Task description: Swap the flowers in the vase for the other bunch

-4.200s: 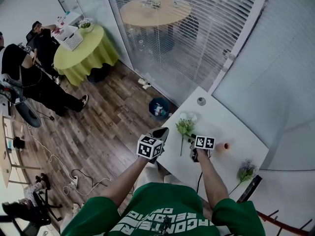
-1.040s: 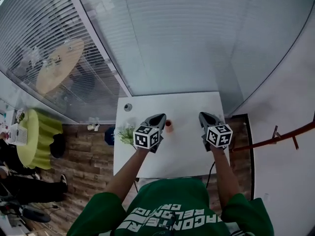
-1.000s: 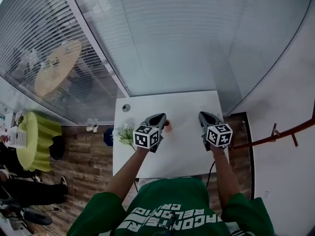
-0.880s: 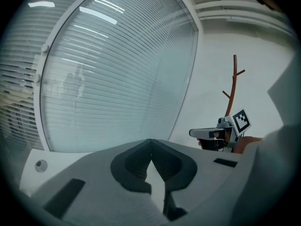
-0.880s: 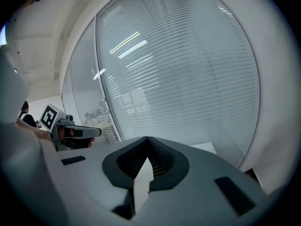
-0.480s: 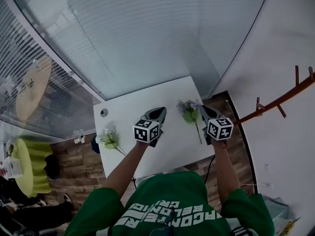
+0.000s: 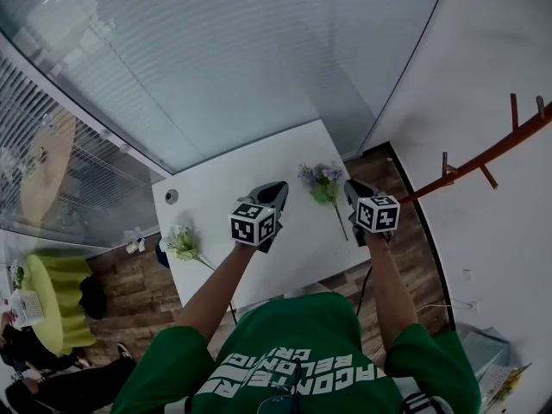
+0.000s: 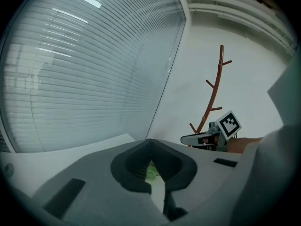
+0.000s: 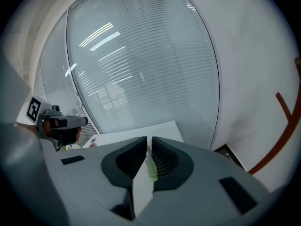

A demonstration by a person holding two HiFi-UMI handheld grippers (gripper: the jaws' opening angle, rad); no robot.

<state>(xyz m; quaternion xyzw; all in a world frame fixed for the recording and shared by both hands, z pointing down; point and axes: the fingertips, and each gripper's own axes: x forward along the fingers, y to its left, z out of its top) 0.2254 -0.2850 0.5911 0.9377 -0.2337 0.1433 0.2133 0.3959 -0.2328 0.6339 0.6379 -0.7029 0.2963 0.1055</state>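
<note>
With the left tool (image 7: pixel 276 190) and right tool (image 7: pixel 354 188) both closed and empty, either could shove the purple bunch (image 7: pixel 321 179) lying between them across the surface (image 7: pixel 231 172) instead of gripping it.

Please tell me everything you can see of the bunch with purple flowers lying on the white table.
The bunch has pale purple blossoms at its far end, green leaves below them and one thin dark stem that runs toward the person. It lies flat on the white table, near the table's right edge, and is in no vase. The right gripper is close beside the stem with its jaws together. Whether it touches the bunch cannot be told.
</note>
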